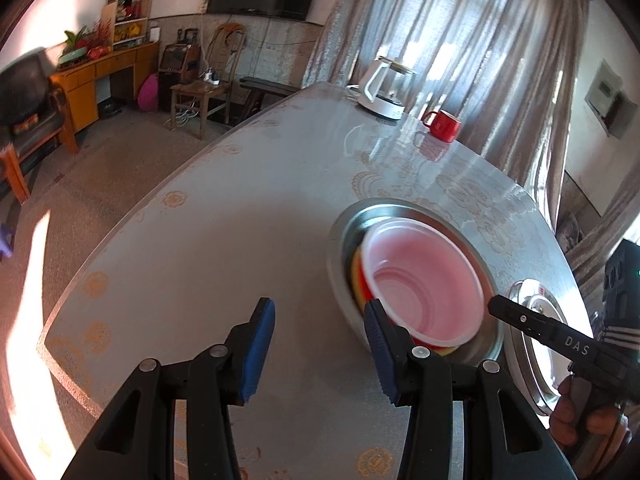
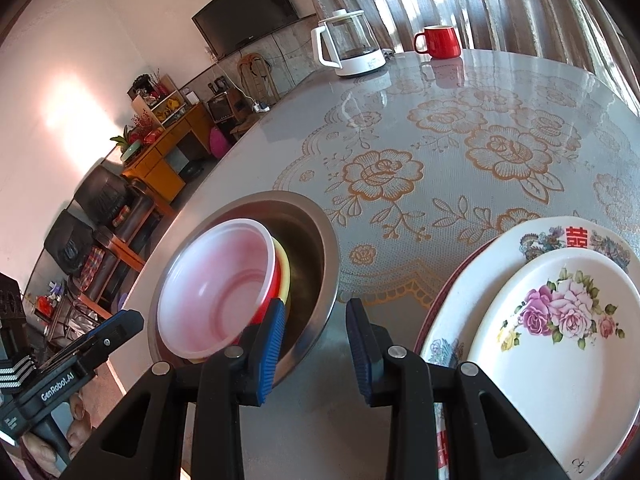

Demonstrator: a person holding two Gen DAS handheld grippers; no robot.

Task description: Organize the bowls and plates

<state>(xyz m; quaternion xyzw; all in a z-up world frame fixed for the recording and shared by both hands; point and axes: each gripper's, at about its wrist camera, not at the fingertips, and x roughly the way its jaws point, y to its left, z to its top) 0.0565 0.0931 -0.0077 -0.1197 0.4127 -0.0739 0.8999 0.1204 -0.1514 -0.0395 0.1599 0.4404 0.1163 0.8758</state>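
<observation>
A steel bowl (image 1: 486, 264) (image 2: 320, 240) sits on the table and holds nested plastic bowls, a pink-white one (image 1: 424, 276) (image 2: 216, 292) on top of red and yellow ones, tilted. A stack of white floral plates (image 2: 560, 320) lies to its right; its rim shows in the left wrist view (image 1: 536, 344). My left gripper (image 1: 320, 348) is open and empty, just left of the steel bowl. My right gripper (image 2: 316, 352) is open and empty, between the bowl and the plates; it also shows in the left wrist view (image 1: 520, 320).
A white kettle (image 2: 352, 44) (image 1: 384, 92) and a red mug (image 2: 438, 42) (image 1: 442, 124) stand at the table's far side. The table (image 2: 440, 160) has a glossy floral cover. Its left edge (image 1: 132, 220) drops to the floor, with chairs and a cabinet beyond.
</observation>
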